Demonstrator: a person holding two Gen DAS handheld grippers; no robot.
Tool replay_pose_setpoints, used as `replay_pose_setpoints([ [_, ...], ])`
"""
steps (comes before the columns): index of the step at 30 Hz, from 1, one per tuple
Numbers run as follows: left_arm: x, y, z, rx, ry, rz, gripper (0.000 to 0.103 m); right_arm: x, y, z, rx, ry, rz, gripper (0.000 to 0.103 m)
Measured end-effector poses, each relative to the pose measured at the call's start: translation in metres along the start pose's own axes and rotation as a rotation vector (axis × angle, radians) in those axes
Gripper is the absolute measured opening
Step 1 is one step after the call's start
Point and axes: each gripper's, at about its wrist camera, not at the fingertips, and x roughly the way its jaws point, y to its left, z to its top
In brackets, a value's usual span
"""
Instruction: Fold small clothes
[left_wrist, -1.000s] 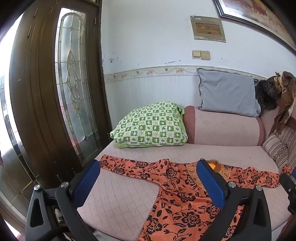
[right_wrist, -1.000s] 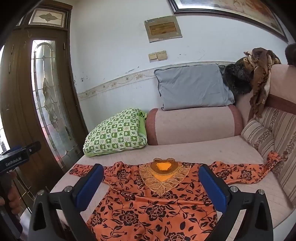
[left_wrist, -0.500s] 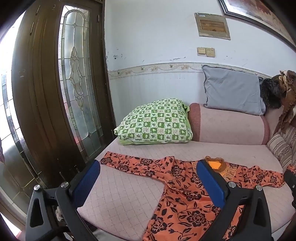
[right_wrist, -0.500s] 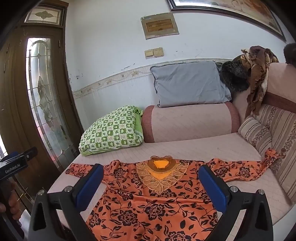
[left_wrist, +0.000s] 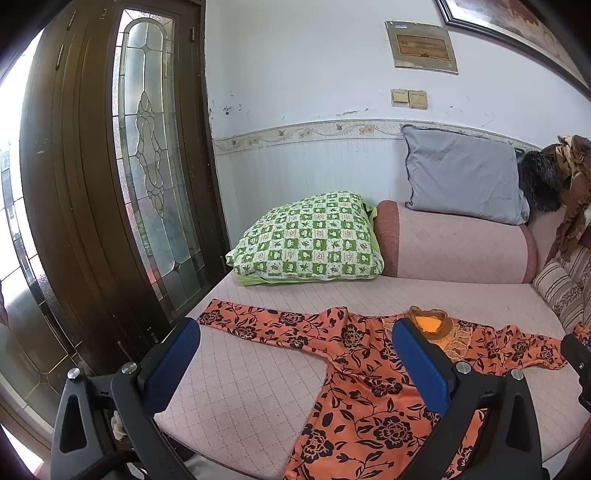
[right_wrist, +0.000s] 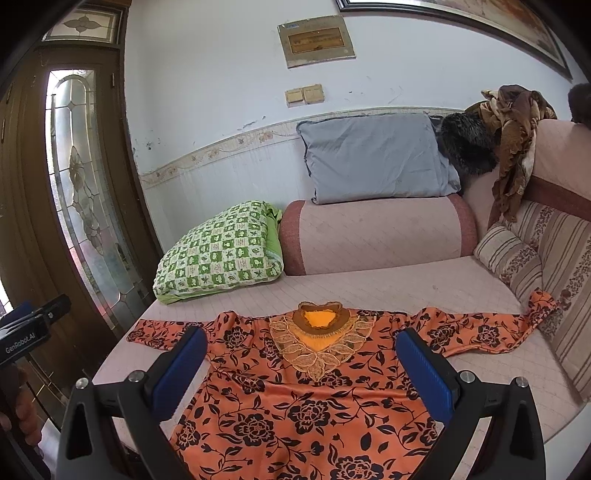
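An orange blouse (left_wrist: 362, 373) with black flowers lies spread flat, front up, on a pink quilted daybed (left_wrist: 236, 380). Both sleeves are stretched out sideways. Its lace-trimmed neckline (right_wrist: 318, 325) points toward the back cushions. My left gripper (left_wrist: 295, 332) hovers open over the blouse's left sleeve and shoulder, with nothing between its blue pads. Above the chest of the blouse (right_wrist: 295, 410), my right gripper (right_wrist: 300, 336) also stands open and empty. In the right wrist view, the left gripper's body (right_wrist: 26, 332) shows at the far left, held by a hand (right_wrist: 26, 421).
A green checked pillow (left_wrist: 306, 240), a pink bolster (left_wrist: 454, 247) and a grey pillow (left_wrist: 461, 177) line the back. Striped cushions (right_wrist: 546, 258) and a brown scarf (right_wrist: 513, 140) are at the right. A dark wooden door with glass (left_wrist: 147, 166) stands left of the bed.
Both views have shifted only slightly, so the blouse sits a little farther away. The blouse has not moved and both grippers have stayed open.
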Motion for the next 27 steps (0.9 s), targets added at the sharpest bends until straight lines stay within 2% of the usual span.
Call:
replay_pose_setpoints([
  [9,0.005,-0.005,-0.005,0.013,0.013,0.000,0.103,0.010,0.002,-0.001,0.002,0.036,-0.033,0.103],
  [15,0.005,-0.017,-0.012,0.043,0.026,-0.031,0.103,0.021,0.006,0.002,-0.005,0.090,-0.076,0.103],
  [27,0.001,-0.038,-0.018,0.092,0.031,-0.057,0.103,0.024,0.019,0.003,-0.062,0.108,-0.102,0.103],
])
